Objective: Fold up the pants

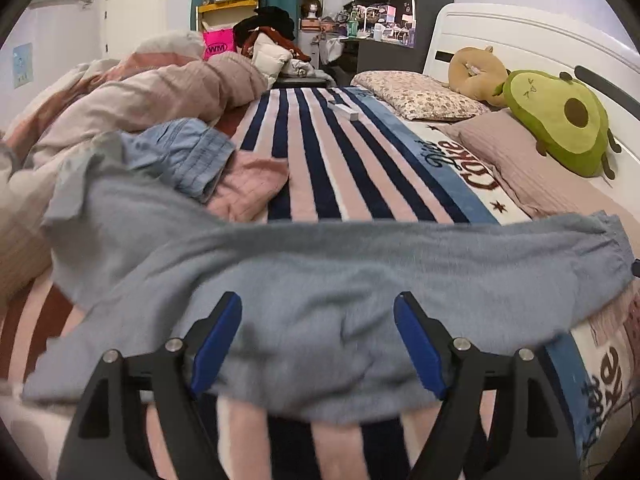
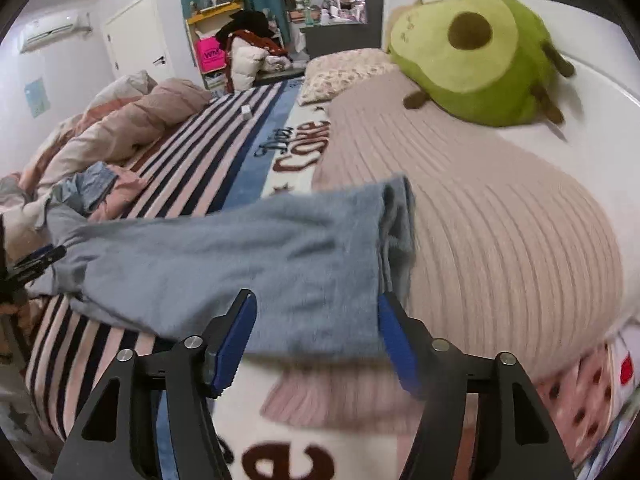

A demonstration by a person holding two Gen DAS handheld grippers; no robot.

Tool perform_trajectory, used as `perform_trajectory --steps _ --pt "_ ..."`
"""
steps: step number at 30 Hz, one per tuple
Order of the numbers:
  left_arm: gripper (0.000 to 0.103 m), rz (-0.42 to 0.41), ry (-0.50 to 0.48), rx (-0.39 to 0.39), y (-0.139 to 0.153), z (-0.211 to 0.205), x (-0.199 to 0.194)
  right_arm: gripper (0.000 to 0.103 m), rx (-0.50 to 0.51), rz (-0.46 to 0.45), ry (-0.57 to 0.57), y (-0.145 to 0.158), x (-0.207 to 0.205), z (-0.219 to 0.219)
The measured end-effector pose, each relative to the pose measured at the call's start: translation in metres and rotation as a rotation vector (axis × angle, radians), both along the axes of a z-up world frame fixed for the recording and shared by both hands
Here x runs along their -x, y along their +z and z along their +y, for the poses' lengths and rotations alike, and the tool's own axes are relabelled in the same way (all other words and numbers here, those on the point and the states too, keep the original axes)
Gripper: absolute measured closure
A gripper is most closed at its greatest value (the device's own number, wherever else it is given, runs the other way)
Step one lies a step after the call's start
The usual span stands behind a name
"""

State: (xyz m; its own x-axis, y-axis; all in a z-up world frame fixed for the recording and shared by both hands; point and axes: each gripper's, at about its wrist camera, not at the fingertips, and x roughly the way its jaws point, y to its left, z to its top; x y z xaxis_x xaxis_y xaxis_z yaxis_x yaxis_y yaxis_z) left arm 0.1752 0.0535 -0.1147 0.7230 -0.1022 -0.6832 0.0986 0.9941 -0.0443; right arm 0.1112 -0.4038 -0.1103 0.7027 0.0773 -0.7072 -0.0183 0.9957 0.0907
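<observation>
Grey-blue pants (image 1: 320, 280) lie spread sideways across the striped blanket (image 1: 320, 168) on the bed. My left gripper (image 1: 318, 340) is open, its blue-padded fingers just above the near edge of the pants, nothing between them. In the right wrist view the pants (image 2: 240, 264) stretch left from their right end, which rests against a pink ribbed pillow (image 2: 500, 240). My right gripper (image 2: 316, 340) is open over that end's near edge, with cloth below its jaws. The left gripper's tip (image 2: 40, 260) shows at the far left.
A rumpled pink duvet (image 1: 140, 96) and a light blue denim garment (image 1: 180, 156) lie at the left. An avocado plush (image 1: 560, 120), a tan plush (image 1: 476, 70) and a floral pillow (image 1: 416, 94) sit by the white headboard (image 1: 520, 36). A small white box (image 1: 344, 110) lies on the blanket.
</observation>
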Motion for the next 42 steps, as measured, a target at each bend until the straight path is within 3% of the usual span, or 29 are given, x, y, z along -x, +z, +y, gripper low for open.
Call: perform_trajectory --steps 3,7,11,17,18,19,20,22,28,40,42 --pt "0.028 0.015 0.014 0.006 -0.005 0.006 0.019 0.041 0.014 0.023 -0.030 -0.014 0.005 -0.001" --pt "0.028 0.035 0.027 0.016 -0.013 0.013 0.034 0.038 -0.067 0.024 -0.034 -0.024 0.010 -0.005" --pt "0.028 0.044 0.061 0.018 -0.021 0.021 0.036 0.038 -0.068 -0.026 -0.065 -0.028 -0.002 -0.008" --pt "0.028 0.044 0.093 0.036 -0.024 0.034 0.038 0.035 0.141 -0.069 -0.097 -0.033 -0.023 0.018" --pt "0.028 0.046 0.099 0.034 -0.025 0.036 0.038 0.041 0.173 -0.081 -0.098 -0.034 -0.026 0.022" --pt "0.028 0.047 0.103 0.034 -0.026 0.037 0.038 0.058 0.209 -0.094 -0.105 -0.035 -0.028 0.025" --pt "0.028 0.049 0.107 0.034 -0.027 0.038 0.037 0.067 0.236 -0.100 -0.107 -0.035 -0.029 0.027" --pt "0.028 0.051 0.115 0.031 -0.028 0.041 0.037 0.076 0.241 -0.119 -0.102 -0.034 -0.029 0.028" --pt "0.028 0.043 0.138 0.000 -0.026 0.048 0.040 0.082 0.235 -0.220 -0.162 -0.006 -0.005 0.009" --pt "0.028 0.012 0.122 -0.016 -0.008 0.043 0.051 0.085 0.252 -0.214 -0.279 0.044 0.046 -0.052" --pt "0.028 0.014 0.108 -0.040 -0.007 0.041 0.051 0.085 0.328 -0.227 -0.327 0.051 0.059 -0.061"
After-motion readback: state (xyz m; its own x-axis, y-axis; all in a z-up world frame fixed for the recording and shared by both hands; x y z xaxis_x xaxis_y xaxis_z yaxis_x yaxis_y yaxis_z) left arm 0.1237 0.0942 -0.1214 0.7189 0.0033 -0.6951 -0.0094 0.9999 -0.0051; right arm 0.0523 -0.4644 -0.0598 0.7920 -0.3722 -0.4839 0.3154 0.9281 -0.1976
